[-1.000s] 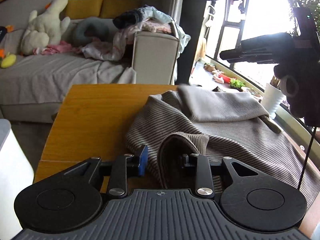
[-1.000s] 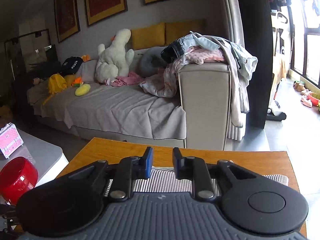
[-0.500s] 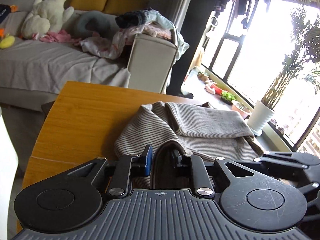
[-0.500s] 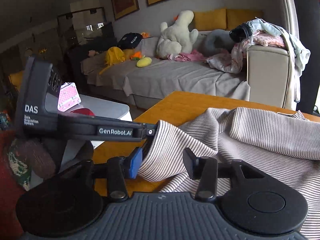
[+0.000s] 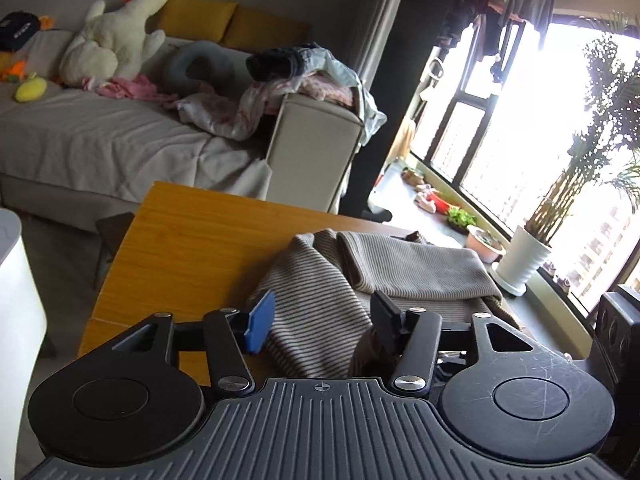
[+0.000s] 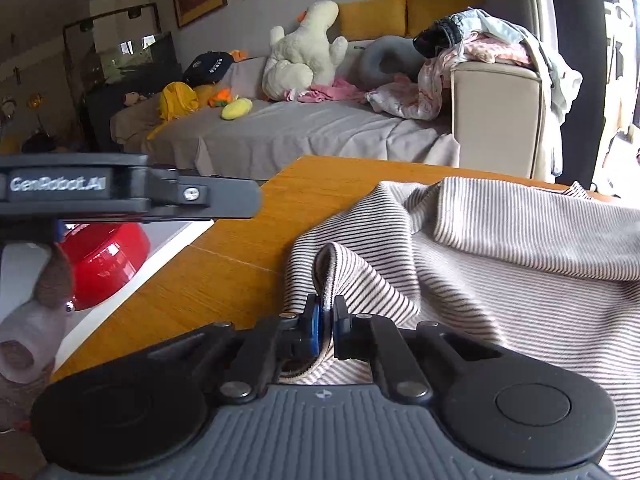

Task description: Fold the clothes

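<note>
Striped garment [image 6: 500, 280]: thin dark/pale stripes, ribbed knit, w/ a plainer grey-brown ribbed panel folded across its top. It lies rumpled on the wooden table [image 6: 248, 248], bunched into soft ridges, covering the table's right half in the right wrist view; bare wood shows from 9 to 12 o'clock of the cloth.

Right gripper [image 6: 325, 330]: jaws pinched narrow on a raised fold of the garment's edge. The fold stands up as a small loop at 12 o'clock of the tips, and the rest of the cloth spreads away toward 1–3 o'clock. Hem also tucks under the tips, near the gripper body.

Left gripper [image 5: 320, 320]: jaws opening, now standing wide. Striped cloth lies between them but the blue pad at 9 o'clock is clear of it; the black pad at 3 o'clock is just beside or against a dark fold, can't tell which. Garment runs from the tips out toward 12–2 o'clock, folded panel on top.

In the right wrist view the left gripper's arm shows at 9 o'clock, over the table's edge, well apart from the pinched fold.
</note>
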Demonstrator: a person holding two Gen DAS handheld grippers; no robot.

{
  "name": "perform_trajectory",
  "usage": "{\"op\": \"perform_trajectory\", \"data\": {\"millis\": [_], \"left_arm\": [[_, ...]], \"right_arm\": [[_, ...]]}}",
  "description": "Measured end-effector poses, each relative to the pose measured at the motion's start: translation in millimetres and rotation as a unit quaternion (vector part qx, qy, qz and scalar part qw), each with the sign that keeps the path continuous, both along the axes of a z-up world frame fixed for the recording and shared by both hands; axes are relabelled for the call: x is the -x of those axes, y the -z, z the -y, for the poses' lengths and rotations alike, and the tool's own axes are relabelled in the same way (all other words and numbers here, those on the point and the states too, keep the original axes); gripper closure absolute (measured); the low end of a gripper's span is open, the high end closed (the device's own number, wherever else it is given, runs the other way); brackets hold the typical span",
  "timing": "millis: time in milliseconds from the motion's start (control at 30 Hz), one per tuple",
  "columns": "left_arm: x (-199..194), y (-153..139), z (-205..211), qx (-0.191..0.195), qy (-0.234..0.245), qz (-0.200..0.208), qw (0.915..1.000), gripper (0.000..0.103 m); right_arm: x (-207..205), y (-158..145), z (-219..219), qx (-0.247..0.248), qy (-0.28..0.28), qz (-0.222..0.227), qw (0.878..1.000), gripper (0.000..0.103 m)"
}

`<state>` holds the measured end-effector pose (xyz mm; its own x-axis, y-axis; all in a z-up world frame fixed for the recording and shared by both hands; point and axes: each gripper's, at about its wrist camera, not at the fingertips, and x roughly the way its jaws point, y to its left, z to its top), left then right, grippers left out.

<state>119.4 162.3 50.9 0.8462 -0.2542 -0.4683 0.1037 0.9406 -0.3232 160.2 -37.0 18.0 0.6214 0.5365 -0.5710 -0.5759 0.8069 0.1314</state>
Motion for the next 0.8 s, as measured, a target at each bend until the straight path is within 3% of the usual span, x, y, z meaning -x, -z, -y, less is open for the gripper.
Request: {"op": "perform_trajectory", "data": {"millis": [200, 333, 433, 533, 667, 800], "left_arm": [[-3, 5, 3, 0.004, -0.005, -0.011, 0.9999, 0.017], [-8, 14, 16, -0.002, 0.010, -0.023, 0.9997, 0.008], [-16, 24, 25, -0.010, 0.019, -0.039, 0.9990, 0.008], [-26, 32, 33, -0.015, 0.022, -0.057, 0.9980, 0.008], [-37, 39, 45, -0.020, 0.030, -0.070, 0.9969, 0.007], [-51, 38, 64, -0.038, 0.047, -0.070, 0.9957, 0.007]], "right_arm": [[-56, -43, 24, -0.016, 0.039, 0.043, 0.998, 0.097], [-95, -88, 35, -0.038, 0.053, 0.105, 0.992, 0.098], [-118, -127, 53, -0.057, 0.066, 0.163, 0.983, 0.098], [-131, -146, 84, -0.065, 0.090, 0.202, 0.973, 0.098], [-150, -129, 136, -0.057, 0.131, 0.183, 0.973, 0.098], [-163, -73, 180, -0.016, 0.167, 0.126, 0.978, 0.096]]}}
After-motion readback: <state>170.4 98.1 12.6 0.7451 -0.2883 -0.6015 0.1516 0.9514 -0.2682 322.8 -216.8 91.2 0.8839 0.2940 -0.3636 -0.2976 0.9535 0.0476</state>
